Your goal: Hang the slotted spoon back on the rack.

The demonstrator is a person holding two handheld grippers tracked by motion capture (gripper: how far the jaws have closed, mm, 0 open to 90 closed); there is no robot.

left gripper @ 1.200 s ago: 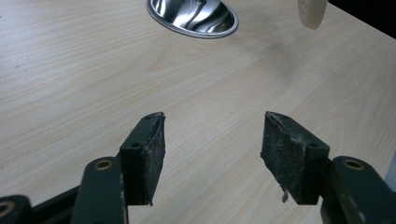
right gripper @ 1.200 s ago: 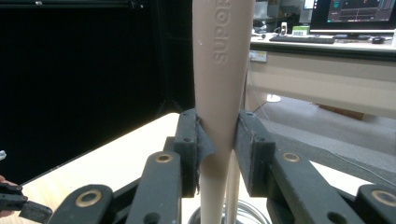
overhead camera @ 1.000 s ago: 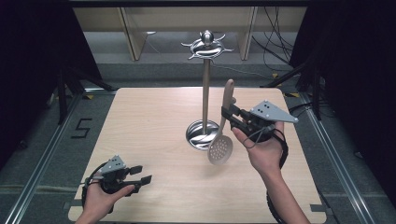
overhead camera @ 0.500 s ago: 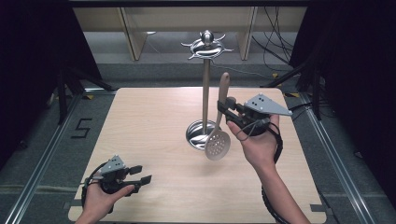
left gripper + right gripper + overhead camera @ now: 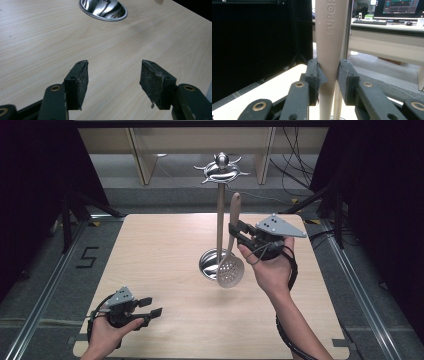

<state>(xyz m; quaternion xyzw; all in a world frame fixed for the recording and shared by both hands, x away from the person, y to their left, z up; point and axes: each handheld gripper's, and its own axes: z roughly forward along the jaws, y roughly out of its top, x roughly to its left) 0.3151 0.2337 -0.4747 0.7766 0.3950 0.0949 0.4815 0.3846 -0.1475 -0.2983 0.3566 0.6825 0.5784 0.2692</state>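
Right tongs (image 5: 239, 231), centre right of the high view, are clamped on the handle of a beige slotted spoon (image 5: 231, 265); the right gripper view shows both pads pressed on the tapering handle (image 5: 329, 50), jaws only partly closed because the handle fills the gap. Spoon hangs near upright, handle tip up, round perforated head down, off the bench (image 5: 165, 245), just right of the rack pole (image 5: 220, 225). Rack is a metal stand: round shiny base (image 5: 209, 265) mid-bench, hook crown (image 5: 221, 170) at top centre of frame. Spoon head overlaps the base edge in the high view; cannot tell if it touches.

Left tongs (image 5: 150, 307), lower left of the high view, are wide open and hold nothing; the left gripper view shows both pads (image 5: 80, 80) apart over bare wood, with the rack base (image 5: 103, 10) at upper centre.

Judged step: hanging the spoon on a rack hook.

Risks:
- Grip is on a smooth tapered handle, so the spoon could slide down or pivot between the pads if pressure eases.
- Handle end sits below the crown; lifting too close to the pole could knock the rack, and nothing steadies its base.
- Whether the handle end has a hanging hole is not visible; missing the hook on release would drop the spoon onto base or bench.
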